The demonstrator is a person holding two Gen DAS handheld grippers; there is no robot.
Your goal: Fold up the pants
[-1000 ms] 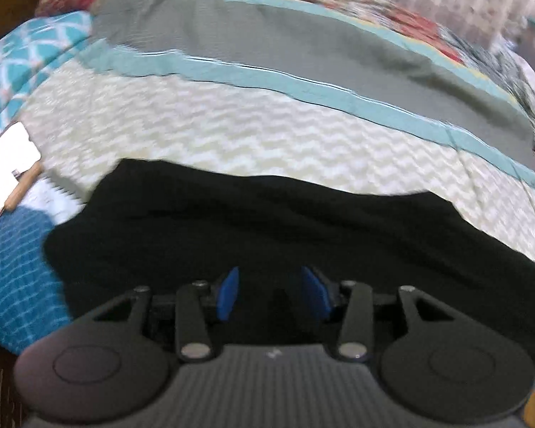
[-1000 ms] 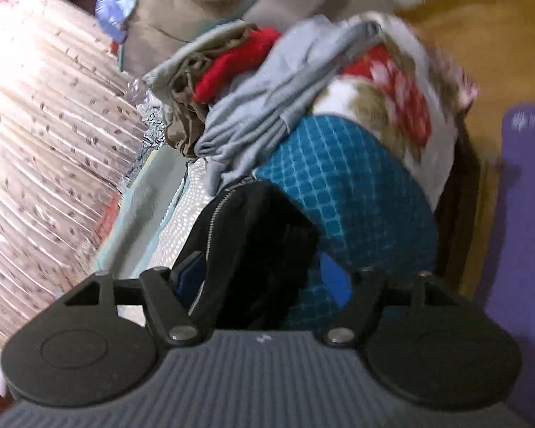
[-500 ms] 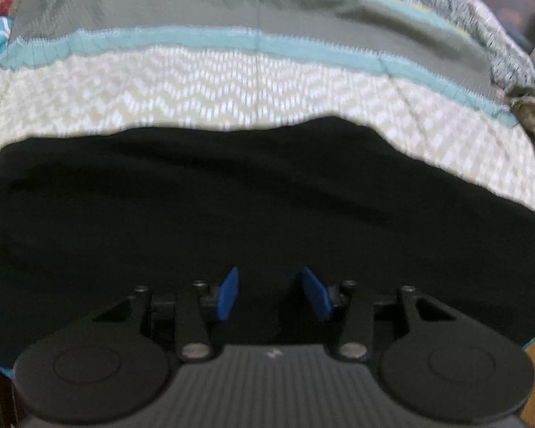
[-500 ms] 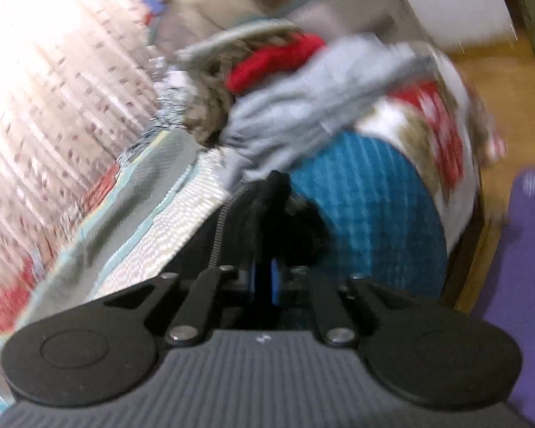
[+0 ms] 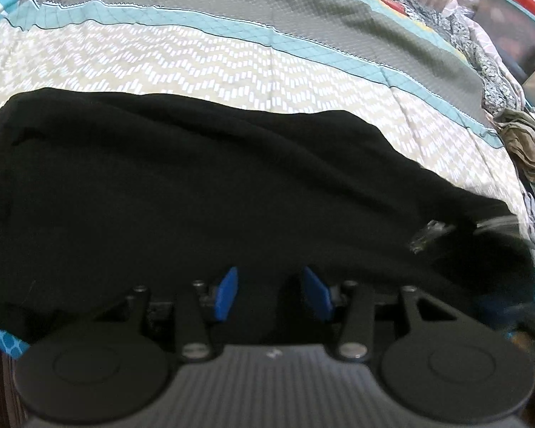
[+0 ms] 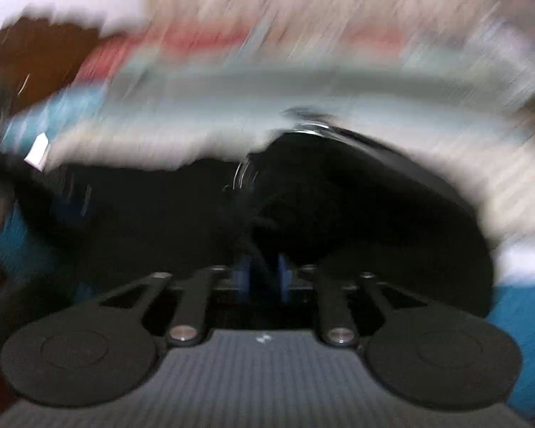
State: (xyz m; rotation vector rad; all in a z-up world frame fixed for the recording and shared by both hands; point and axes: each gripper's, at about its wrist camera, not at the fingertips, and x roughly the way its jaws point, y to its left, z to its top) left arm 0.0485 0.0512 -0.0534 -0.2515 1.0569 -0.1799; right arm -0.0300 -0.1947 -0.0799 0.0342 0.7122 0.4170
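The black pants (image 5: pixel 203 192) lie spread across the bed's quilt (image 5: pixel 232 60), and in the left wrist view they now fill the whole width from the left edge almost to the right, where a second ago only a narrower dark patch showed with a white card-like object at far left; that object is out of view now. The quilt's pale zigzag band and teal stripe sit higher in the picture than before. The left gripper (image 5: pixel 271 294) hangs low over the near edge of the pants, its blue pads (image 5: pixel 226 294) spread apart as they were a second ago, with dark cloth beneath the gap; whether the pads touch the fabric cannot be told. Toward the right, a silvery zipper piece (image 5: pixel 428 235) shows on a bunched end of the pants, and beyond it a crumpled olive cloth (image 5: pixel 528 149) lies at the quilt's edge.

The right wrist view is heavily smeared. A second ago it faced a pile of clothes with the pants hanging between wide pads; now it faces across the bed, with a bunched fold of pants (image 6: pixel 339 207) raised just ahead. The right gripper (image 6: pixel 262 280) has its pads close together and parting, a strand of black cloth between them; whether they press on it cannot be told.
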